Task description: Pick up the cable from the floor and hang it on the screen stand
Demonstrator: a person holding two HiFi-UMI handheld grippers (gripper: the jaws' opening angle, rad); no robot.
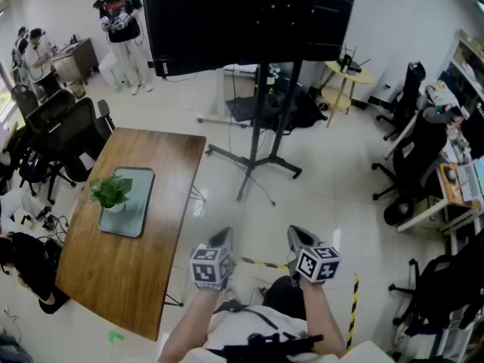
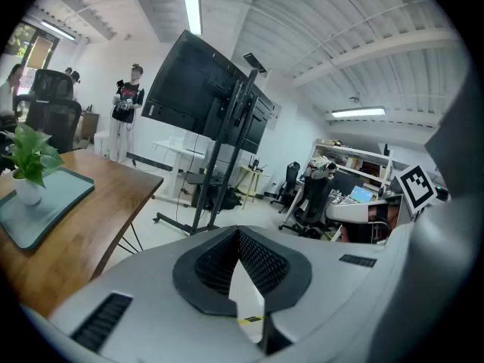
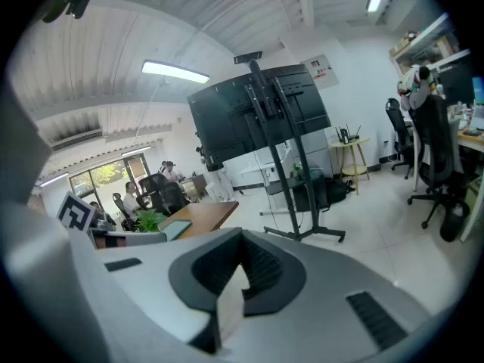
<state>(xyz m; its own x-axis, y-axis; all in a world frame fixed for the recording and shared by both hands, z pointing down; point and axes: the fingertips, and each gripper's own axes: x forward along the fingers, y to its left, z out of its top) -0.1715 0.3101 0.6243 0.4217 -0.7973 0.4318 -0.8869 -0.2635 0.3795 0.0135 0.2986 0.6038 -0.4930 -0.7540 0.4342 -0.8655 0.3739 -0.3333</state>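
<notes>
The black screen (image 1: pixel 242 17) stands on a dark stand (image 1: pixel 261 138) with spread feet, ahead of me on the white floor. A thin dark cable (image 1: pixel 263 191) trails on the floor by the stand's front foot. My left gripper (image 1: pixel 222 237) and right gripper (image 1: pixel 296 234) are held side by side low in the head view, well short of the stand. Both point ahead and slightly down. In the left gripper view the left gripper (image 2: pixel 240 237) is shut with nothing between its jaws. The right gripper (image 3: pixel 242 239) is likewise shut and empty, with the stand (image 3: pixel 291 172) beyond it.
A wooden table (image 1: pixel 151 203) at my left carries a potted plant (image 1: pixel 111 191) on a grey tray (image 1: pixel 140 214). Office chairs (image 1: pixel 60 131) crowd the far left, and more chairs (image 1: pixel 416 153) and desks line the right. A person (image 1: pixel 121 21) stands beyond the screen. Yellow-black tape (image 1: pixel 353 308) marks the floor.
</notes>
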